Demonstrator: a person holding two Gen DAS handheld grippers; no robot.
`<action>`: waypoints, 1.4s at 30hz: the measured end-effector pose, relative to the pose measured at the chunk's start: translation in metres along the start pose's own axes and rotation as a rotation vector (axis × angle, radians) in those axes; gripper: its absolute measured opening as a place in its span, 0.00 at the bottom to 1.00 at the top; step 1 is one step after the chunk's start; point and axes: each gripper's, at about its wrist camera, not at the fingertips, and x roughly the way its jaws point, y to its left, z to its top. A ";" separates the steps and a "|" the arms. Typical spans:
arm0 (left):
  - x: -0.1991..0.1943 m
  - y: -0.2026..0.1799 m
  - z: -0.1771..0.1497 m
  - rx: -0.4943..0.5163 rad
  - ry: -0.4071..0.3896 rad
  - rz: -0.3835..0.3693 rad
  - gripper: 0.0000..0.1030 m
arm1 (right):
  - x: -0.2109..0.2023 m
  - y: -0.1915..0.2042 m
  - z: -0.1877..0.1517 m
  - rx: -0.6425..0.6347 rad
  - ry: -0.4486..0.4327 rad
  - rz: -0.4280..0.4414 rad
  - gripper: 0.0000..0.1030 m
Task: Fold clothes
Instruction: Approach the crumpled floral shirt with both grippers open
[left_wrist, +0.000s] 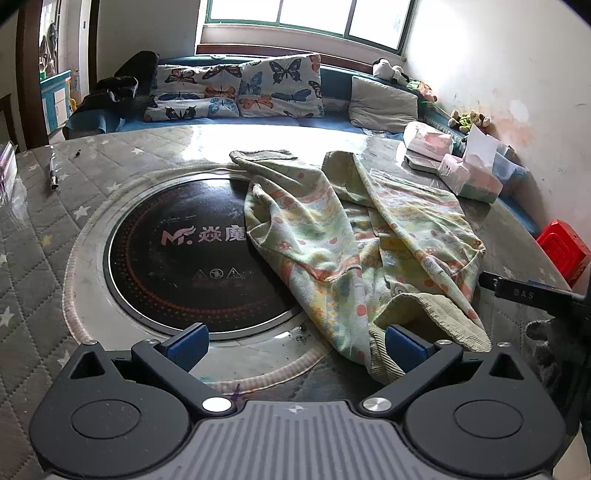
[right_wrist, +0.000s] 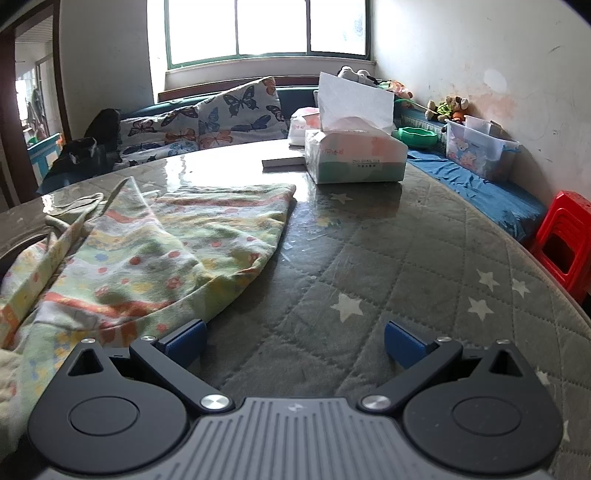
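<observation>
We find the garment lying crumpled at centre right of the left view, on the counter. The left claw is spread beside its cuff; the right claw is spread, presumably ready to grasp.

On the black round cooktop set into my table I read a pink "M." logo followed by Chinese characters, partly covered by cloth, with three small warning symbols beneath it left of centre. At the right edge, a black bar carries the letters "DAS". The print on the tissue pack in my right view is too small to read.
</observation>
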 end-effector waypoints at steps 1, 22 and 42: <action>0.000 0.000 -0.001 -0.001 0.001 -0.001 1.00 | -0.003 0.001 0.000 -0.008 -0.007 0.005 1.00; -0.011 -0.002 -0.015 0.002 0.012 -0.006 1.00 | -0.069 0.035 -0.022 -0.109 -0.059 0.089 1.00; -0.021 -0.007 -0.036 0.026 0.026 -0.004 1.00 | -0.095 0.040 -0.044 -0.077 -0.052 0.117 1.00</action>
